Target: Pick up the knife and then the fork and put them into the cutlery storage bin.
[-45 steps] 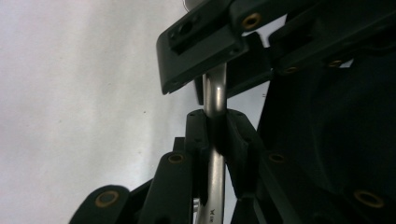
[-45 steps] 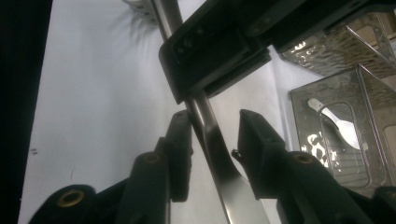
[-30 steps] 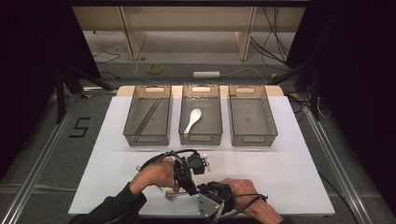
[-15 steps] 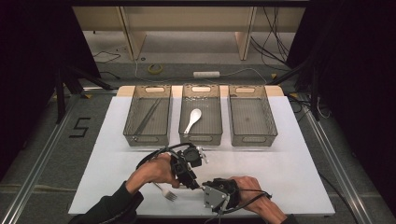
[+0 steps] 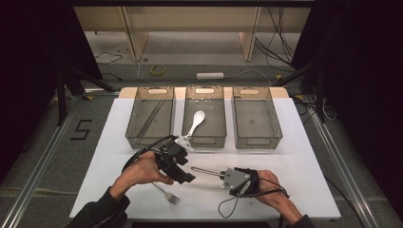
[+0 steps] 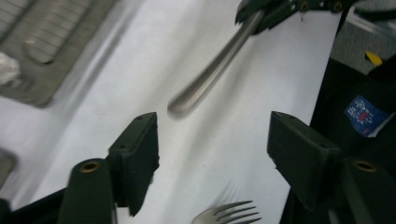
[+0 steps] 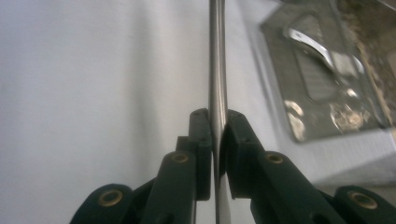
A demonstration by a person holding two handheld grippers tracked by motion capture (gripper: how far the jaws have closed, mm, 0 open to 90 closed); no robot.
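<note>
On the white table [image 5: 304,142], the left gripper [image 5: 186,176] is hovering at about seven o'clock from the table's middle; its jaws have just been opening and are standing wide apart with nothing between them. A fork [image 5: 167,194] is lying flat just below it, at the gripper's six o'clock, tines [image 6: 229,213] showing between the jaws in the left gripper view. To the right, the right gripper [image 5: 221,175] is clamping tight on a metal utensil handle [image 5: 205,171], which is pointing toward nine o'clock, off the table. Three bins are sitting at twelve o'clock; the middle bin [image 5: 205,140] is holding a white spoon [image 5: 195,122]
</note>
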